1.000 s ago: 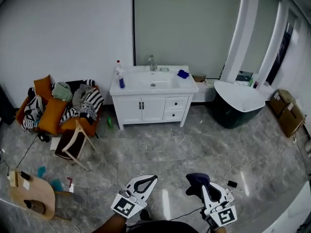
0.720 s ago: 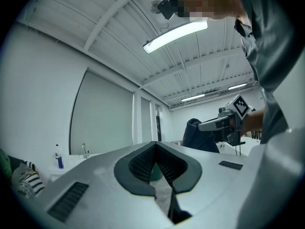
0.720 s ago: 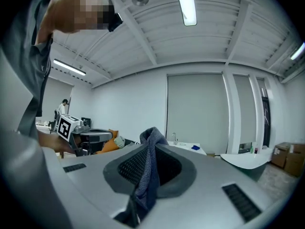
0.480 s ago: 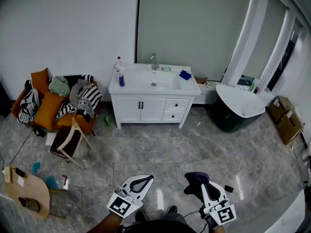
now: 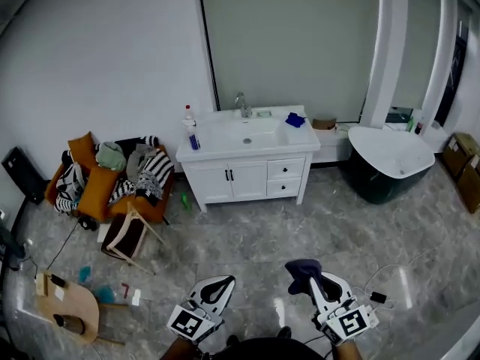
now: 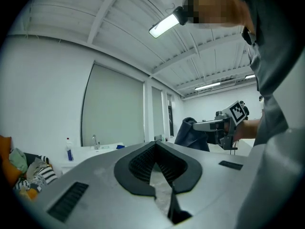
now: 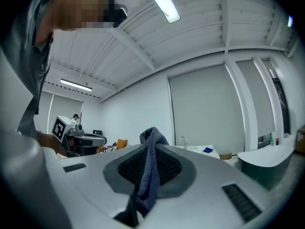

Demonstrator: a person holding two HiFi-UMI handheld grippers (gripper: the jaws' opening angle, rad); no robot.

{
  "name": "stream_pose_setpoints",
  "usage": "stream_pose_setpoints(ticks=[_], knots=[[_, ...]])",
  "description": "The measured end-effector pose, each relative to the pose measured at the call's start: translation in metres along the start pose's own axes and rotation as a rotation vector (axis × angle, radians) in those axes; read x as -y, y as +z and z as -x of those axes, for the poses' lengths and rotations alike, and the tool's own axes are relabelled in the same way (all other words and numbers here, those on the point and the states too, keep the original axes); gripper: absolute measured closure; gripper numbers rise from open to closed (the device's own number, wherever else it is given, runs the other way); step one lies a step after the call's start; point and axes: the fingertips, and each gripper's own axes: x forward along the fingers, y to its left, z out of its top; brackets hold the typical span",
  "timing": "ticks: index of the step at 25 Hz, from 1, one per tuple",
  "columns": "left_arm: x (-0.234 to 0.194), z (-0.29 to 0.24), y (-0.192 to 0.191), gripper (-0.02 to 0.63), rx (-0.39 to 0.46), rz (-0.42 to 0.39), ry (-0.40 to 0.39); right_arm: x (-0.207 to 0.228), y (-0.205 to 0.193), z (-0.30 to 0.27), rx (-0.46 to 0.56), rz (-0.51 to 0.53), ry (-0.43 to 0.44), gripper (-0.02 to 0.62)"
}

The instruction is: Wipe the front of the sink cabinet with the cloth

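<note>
Cloth (image 7: 150, 175) in grip of right tool (image 7: 152, 146)

I read bathroom set in big studio hall: white sink cabinet (image 5: 247, 175) with faucet (image 5: 241, 103), freestanding bathtub (image 5: 391, 163), marble-look floor (image 5: 247, 231). Orange sofa (image 5: 94, 193) under clothes heap (image 5: 146, 167); strip light (image 6: 164, 25) on bare ribbed ceiling.

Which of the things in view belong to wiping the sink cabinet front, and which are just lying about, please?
For the job: dark cloth, clamped in the right gripper; white sink cabinet, across the floor.

Lying about: clothes pile on the orange seat; wooden chair; dark bathtub; spray bottle and blue item on the counter.
</note>
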Motion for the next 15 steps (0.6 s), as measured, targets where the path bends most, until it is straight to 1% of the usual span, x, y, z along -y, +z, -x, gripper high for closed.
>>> stream_pose_setpoints(ticks=[3,6,9,11,13,15], knots=[[0.014,-0.025,0.007,0.602,0.014,0.008,0.012,0.035,-0.007,0.007,0.005,-0.020,0.002,0.560],[0.024,-0.041,0.011,0.603,0.001,0.004,0.038,0.056,-0.013,0.010,0.014,-0.044,0.019,0.559],[0.023,-0.048,0.012,0.603,-0.035,-0.018,0.068,0.063,-0.020,0.006,-0.008,-0.071,0.046,0.560],[0.023,-0.051,0.009,0.602,-0.045,-0.025,0.067,0.067,-0.024,0.001,-0.010,-0.088,0.055,0.560],[0.017,-0.055,-0.001,0.602,-0.053,-0.026,0.063,0.070,-0.030,-0.005,-0.011,-0.103,0.056,0.560],[0.008,-0.063,-0.008,0.603,-0.066,-0.004,0.054,0.073,-0.035,-0.014,-0.019,-0.106,0.053,0.560]])
